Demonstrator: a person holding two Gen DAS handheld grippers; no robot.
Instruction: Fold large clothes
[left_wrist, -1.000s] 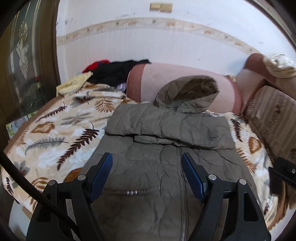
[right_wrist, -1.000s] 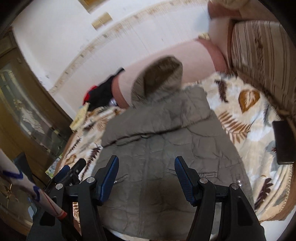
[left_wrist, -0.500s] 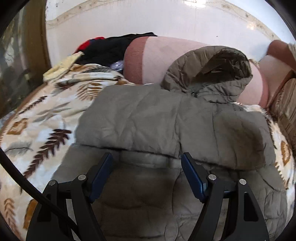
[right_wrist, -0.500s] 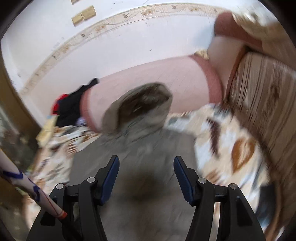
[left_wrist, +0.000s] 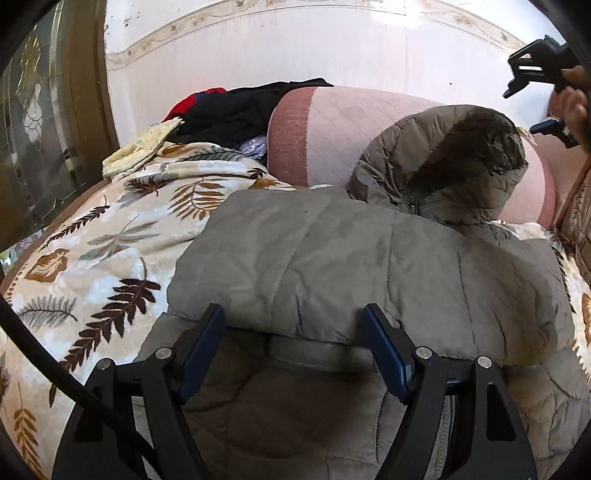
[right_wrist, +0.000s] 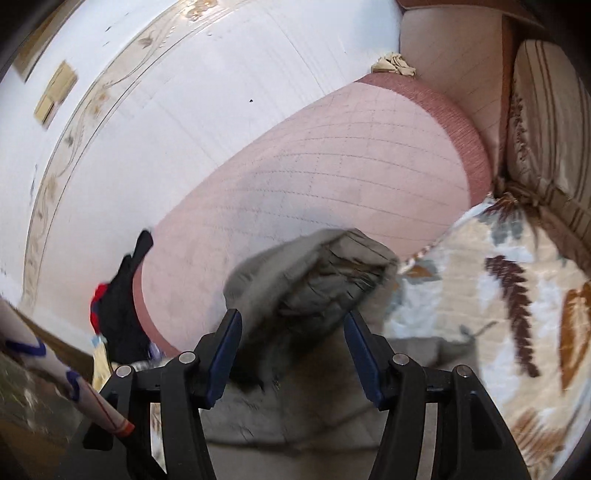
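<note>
Only left view: folded sleeve (left_wrist: 332, 266) between fingers (left_wrist: 201, 347).

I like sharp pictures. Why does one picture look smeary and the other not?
Right wrist view: the coat's hood and leaf-print blanket are smeared by motion blur; left wrist view: the coat is crisp, though the fisheye bends the wall and darkens the corners.

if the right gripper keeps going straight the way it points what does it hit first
Most likely the jacket's hood: it sits right ahead of the right gripper, between its closing jaws, not yet pinched. The pink bolster lies behind it. The blur makes depth uncertain.
</note>
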